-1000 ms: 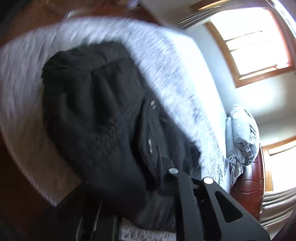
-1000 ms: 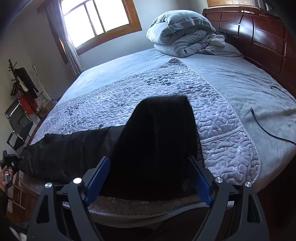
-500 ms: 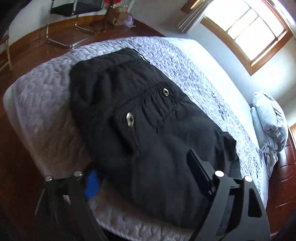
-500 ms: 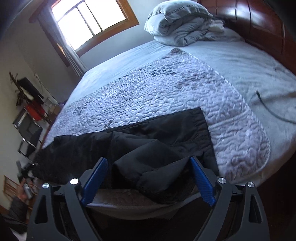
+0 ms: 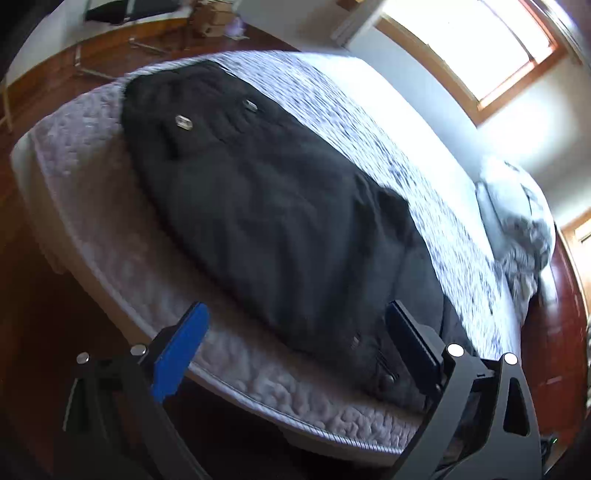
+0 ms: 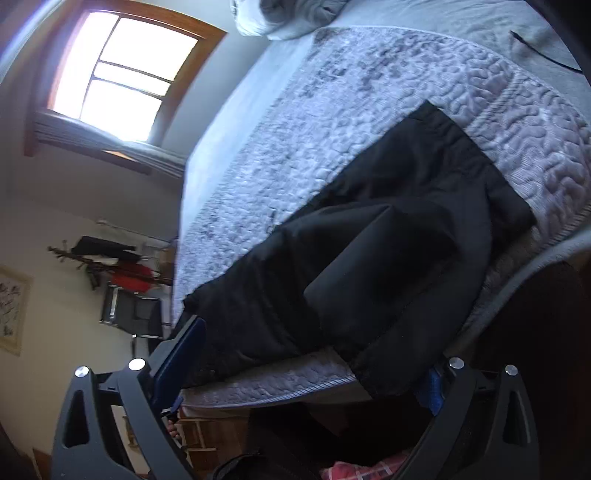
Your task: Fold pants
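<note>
Both my tongs, left (image 5: 295, 339) and right (image 6: 314, 354), now hang wide open and empty; the pants (image 5: 280, 221), released, lie lengthwise along the bed (image 5: 110, 236), cross-fold next.

A quilted grey bedspread (image 5: 122, 266) covers the near part of the bed, with a smoother pale sheet (image 6: 424, 14) beyond it. Bunched grey bedding (image 5: 524, 221) is piled at the far right end in the left view. A wood-framed window (image 6: 122, 77) glows on the far wall. A thin black cable (image 6: 543, 55) lies on the sheet at the right. At the far left stand a coat rack (image 6: 107, 258) and a chair (image 6: 129, 314). Wooden floor (image 5: 48, 77) surrounds the bed.
</note>
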Demonstrator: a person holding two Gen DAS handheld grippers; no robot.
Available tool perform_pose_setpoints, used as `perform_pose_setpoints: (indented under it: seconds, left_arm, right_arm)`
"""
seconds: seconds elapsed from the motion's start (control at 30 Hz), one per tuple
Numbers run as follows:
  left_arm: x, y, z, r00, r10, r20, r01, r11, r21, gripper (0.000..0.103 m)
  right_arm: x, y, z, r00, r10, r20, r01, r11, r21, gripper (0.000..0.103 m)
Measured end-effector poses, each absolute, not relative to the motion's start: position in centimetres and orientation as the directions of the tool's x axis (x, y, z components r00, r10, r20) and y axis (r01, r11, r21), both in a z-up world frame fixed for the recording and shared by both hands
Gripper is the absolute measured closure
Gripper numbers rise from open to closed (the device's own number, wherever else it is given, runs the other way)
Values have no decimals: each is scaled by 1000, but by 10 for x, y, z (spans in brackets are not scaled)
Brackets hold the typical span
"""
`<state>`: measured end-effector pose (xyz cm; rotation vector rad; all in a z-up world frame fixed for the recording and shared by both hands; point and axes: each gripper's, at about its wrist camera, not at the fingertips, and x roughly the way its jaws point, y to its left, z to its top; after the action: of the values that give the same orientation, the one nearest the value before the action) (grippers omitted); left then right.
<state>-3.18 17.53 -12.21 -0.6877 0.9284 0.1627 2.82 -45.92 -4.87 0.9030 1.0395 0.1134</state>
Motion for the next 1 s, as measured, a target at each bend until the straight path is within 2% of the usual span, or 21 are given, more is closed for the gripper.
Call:
perform_pose_setpoints:
  seconds: [0.07, 0.17, 0.37, 0.5, 0.7, 0.8, 0.83, 0.87, 0.93, 1.0]
  left_arm:
    - [-19, 167, -126, 590, -167, -790, -377, 808, -453, 7]
    - [-6, 160, -136, 569, -107, -815, -377, 847, -374, 7]
    - [10, 141, -138, 561, -59, -826, -356, 883, -305, 7]
    - [11, 124, -131, 562, -73, -824, -305, 907, -289, 6]
    - [-1, 122, -127, 562, -38, -827, -287, 928, -237, 4]
    - [-1, 133, -133, 537, -22, -844, -321, 919, -228, 4]
    - [-2, 137, -135, 532, -24, -847, -332, 913, -235, 4]
    - [-2, 143, -141, 521, -30, -853, -350, 904, -246, 4]
    - [-1, 151, -153, 494, -30, -869, -380, 892, -246, 4]
    - [1, 158, -166, 463, -39, -886, -408, 877, -252, 4]
  right_arm:
    - [20, -461, -34, 559, 435, -706, 308, 682, 664, 5]
    - [-2, -469, -16, 585, 428, -689, 310, 667, 678, 5]
    - [-8, -457, -31, 573, 599, -560, 283, 497, 821, 3]
    - [10, -452, -63, 553, 543, -633, 394, 499, 772, 3]
    - [46, -472, -99, 589, 461, -664, 487, 453, 747, 4]
    - [58, -483, -117, 583, 422, -694, 573, 391, 720, 15]
    - [62, -487, -124, 593, 421, -686, 592, 348, 726, 23]
    - [67, -489, -129, 600, 423, -679, 599, 325, 732, 39]
    - [77, -491, -131, 604, 414, -681, 594, 336, 731, 57]
    - [89, -489, -118, 618, 378, -690, 550, 420, 722, 65]
